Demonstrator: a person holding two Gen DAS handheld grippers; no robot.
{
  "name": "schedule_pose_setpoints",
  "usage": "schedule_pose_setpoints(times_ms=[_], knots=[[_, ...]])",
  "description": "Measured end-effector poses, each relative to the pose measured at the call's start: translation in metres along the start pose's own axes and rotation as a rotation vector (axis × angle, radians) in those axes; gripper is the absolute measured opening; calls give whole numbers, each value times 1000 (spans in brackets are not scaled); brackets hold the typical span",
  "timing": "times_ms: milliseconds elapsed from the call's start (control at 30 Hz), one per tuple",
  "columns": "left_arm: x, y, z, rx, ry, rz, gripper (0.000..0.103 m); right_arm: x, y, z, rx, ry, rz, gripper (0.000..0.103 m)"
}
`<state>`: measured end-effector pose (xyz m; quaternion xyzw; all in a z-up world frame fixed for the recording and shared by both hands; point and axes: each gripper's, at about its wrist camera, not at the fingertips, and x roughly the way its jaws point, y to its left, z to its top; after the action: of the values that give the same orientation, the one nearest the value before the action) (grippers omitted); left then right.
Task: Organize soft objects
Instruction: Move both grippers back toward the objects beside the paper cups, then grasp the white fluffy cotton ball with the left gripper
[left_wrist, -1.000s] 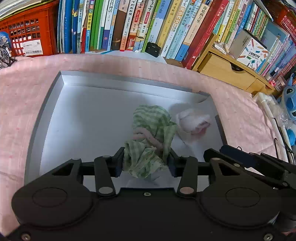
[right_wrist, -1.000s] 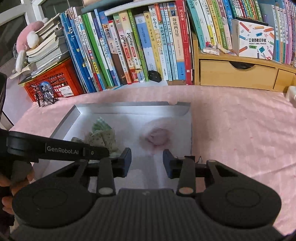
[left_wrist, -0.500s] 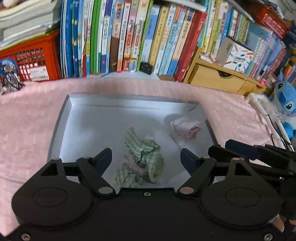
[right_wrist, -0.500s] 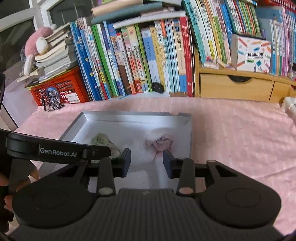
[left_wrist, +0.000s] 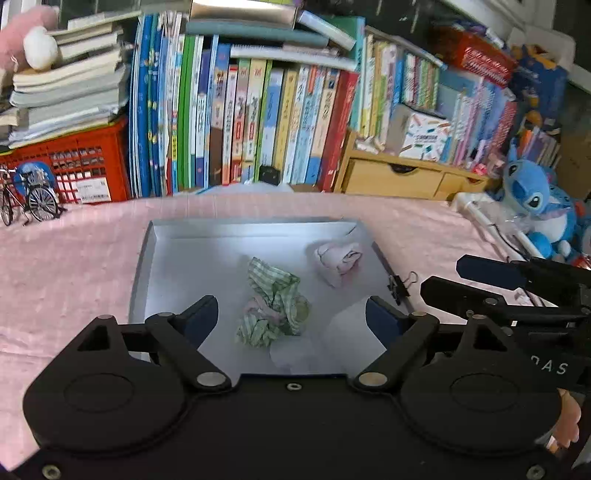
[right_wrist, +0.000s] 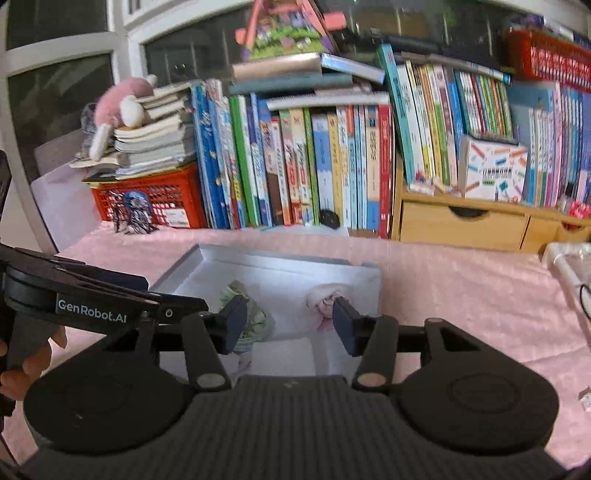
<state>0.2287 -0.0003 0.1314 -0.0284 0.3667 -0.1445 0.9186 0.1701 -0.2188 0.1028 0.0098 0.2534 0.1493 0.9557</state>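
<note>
A crumpled green checked cloth lies in the middle of a grey tray. A pink and white cloth lies at the tray's far right corner. My left gripper is open and empty, raised above the tray's near edge, with the green cloth below between its fingers. My right gripper is open and empty, also raised at the tray's near side. The green cloth sits behind its left finger, the pink cloth behind its right one.
The tray rests on a pink tablecloth. Books line the back, with a red crate, a model bicycle, wooden drawers and a blue plush toy at the right. A binder clip lies by the tray.
My left gripper opened and let go of the green cloth, which now lies in the tray. Both grippers lifted and drew back from the tray. My right gripper opened wider.
</note>
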Motion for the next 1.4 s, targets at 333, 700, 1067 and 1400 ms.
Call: schedule_pose_setpoints(times_ms=[333, 700, 1067, 1400], knots=[[-59, 4, -48, 26, -92, -27, 88, -56, 33, -35, -109, -121, -5, 75], [-130, 23, -132, -24, -184, -42, 92, -104, 61, -102, -188, -211, -31, 84], [-140, 43, -204, -26, -244, 131, 95, -103, 94, -178, -140, -207, -34, 84], [-122, 53, -228, 22, -283, 326, 98, -79, 126, -192, -310, -177, -119, 84]])
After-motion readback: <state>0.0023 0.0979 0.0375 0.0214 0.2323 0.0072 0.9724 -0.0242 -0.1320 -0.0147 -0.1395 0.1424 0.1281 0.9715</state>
